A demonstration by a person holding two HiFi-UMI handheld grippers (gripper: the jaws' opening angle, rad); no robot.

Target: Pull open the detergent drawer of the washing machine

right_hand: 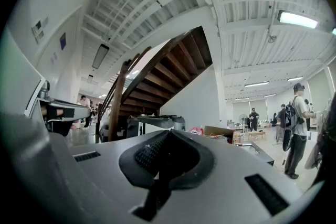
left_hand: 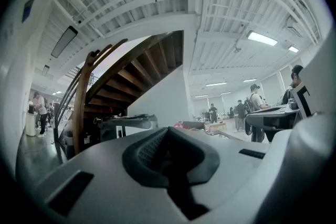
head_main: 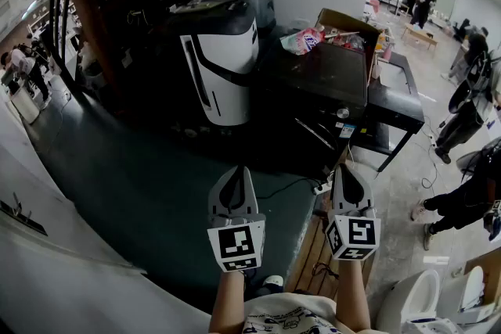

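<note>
While both tools hang level in front of me, the biggest thing ahead is the curved wooden staircase (head_main: 86,4), dark brown treads sweeping up over a matte, dark green floor (head_main: 141,184). Under it stands the washing machine (head_main: 223,66), a rounded white plastic body with a glossy black band curving down its front and a dark grey lid. It sits well beyond both tools, a little left of centre in the head view. I cannot pick out the detergent drawer on it from here. To its right is a flat black table (head_main: 329,78) with a smooth top, and an open brown cardboard box (head_main: 344,23) at its far corner. Closer to me, the left gripper (head_main: 233,177) and right gripper (head_main: 349,172) are smooth grey shells tapering to blunt tips. Each has its jaws pressed together with nothing between them, the ribbed black pads (left_hand: 149,147) meeting along a dark seam.
</note>
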